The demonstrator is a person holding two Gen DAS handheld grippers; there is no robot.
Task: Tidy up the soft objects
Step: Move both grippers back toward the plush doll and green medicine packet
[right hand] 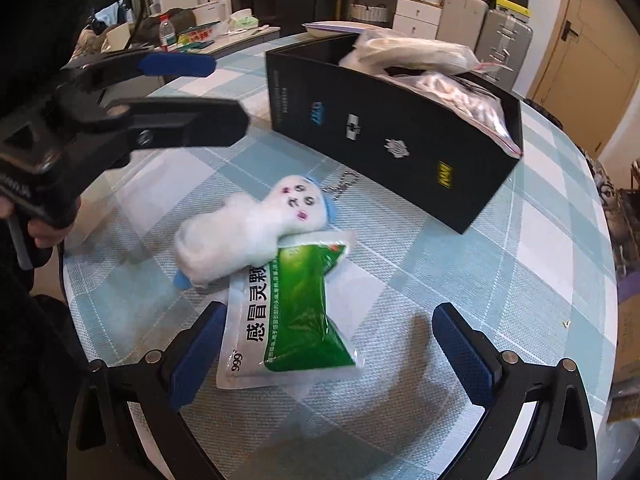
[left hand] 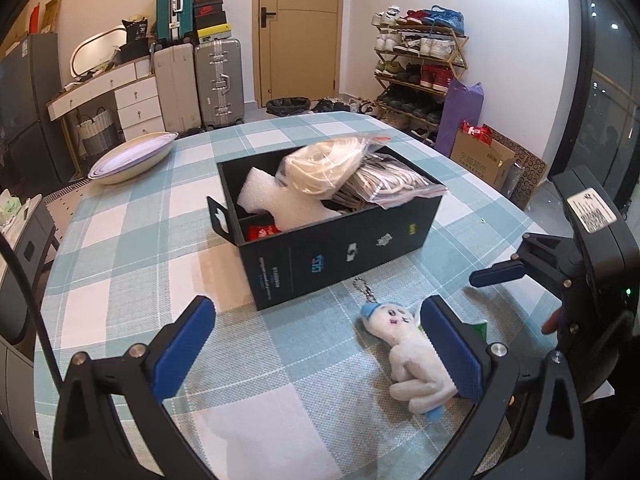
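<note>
Overall, the tabletop (left hand: 120, 240) carries an already heaped black storage box (left hand: 332, 236); beside it the plush keychain toy (right hand: 244, 232) overlaps a green medicine sachet (right hand: 296, 320). Both grippers, left gripper (left hand: 320, 356) and right gripper (right hand: 332, 352), stand released. Risk: grasping the toy may drag the sachet. Only the right wrist view shows the sachet fully.

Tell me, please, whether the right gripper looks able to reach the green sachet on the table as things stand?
Probably yes. The right gripper has its jaws open around the green sachet's near end. Only the white plush keychain overlaps the far corner.
</note>
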